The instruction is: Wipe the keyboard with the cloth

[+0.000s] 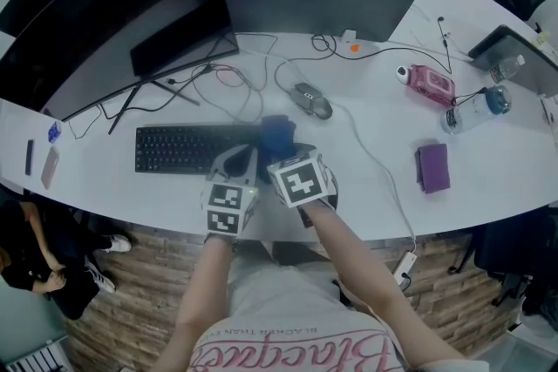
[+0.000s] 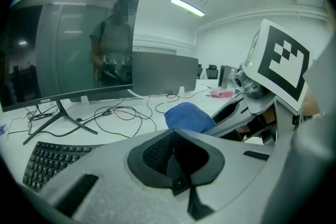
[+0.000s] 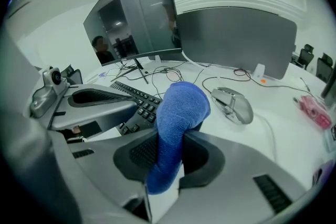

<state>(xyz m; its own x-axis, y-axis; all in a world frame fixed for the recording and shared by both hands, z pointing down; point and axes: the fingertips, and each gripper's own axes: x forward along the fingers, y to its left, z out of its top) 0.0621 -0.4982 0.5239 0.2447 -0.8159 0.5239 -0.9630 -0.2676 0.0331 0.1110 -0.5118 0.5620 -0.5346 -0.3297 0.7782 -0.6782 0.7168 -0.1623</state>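
A black keyboard [image 1: 187,149] lies on the white desk in front of the curved monitor. My right gripper [image 1: 284,149] is shut on a blue cloth [image 1: 277,133], which bulges up out of the jaws just past the keyboard's right end. In the right gripper view the cloth [image 3: 177,113] stands folded between the pads, with the keyboard [image 3: 137,98] beyond it to the left. My left gripper [image 1: 238,161] hovers over the keyboard's right end, close beside the right one. Its jaws are shut with nothing between them [image 2: 172,136]. The cloth [image 2: 189,116] shows just beyond them.
A silver mouse [image 1: 312,100] and loose cables [image 1: 218,83] lie behind the keyboard. Two monitors [image 1: 131,13] stand at the back. To the right are a pink case [image 1: 429,84], a water bottle [image 1: 475,110] and a purple wallet [image 1: 433,167]. The desk edge [image 1: 157,206] runs just below the grippers.
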